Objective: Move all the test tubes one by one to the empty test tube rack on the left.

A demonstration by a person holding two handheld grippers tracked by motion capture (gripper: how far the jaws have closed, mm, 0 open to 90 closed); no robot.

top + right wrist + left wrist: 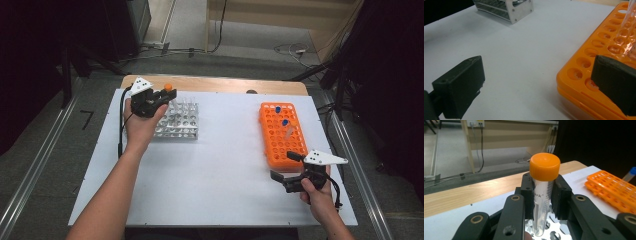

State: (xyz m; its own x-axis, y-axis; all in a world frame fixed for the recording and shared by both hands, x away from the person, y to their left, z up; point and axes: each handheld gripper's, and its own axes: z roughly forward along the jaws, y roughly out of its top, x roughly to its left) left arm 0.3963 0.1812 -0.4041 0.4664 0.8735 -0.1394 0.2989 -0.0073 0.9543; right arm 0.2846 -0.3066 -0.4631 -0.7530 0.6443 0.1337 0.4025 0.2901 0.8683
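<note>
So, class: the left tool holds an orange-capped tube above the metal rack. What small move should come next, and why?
Probably carry the orange-capped tube across the table toward the orange rack. The left tool grips it upright, lifted over the metal rack; the orange rack already holds blue-capped tubes and has many free holes, and the right tool waits open beside it.

Orange-capped tube (543, 195): lower end hidden behind the left gripper (543, 202) linkage, printed lettering part-covered by a pad. Metal rack (178, 121): near-left corner covered by that gripper in the high view, its clear tubes too small to count; cut off by the top edge in the right gripper view. Orange rack (599, 62): cut off right and below there, near corner behind a black jaw.
</note>
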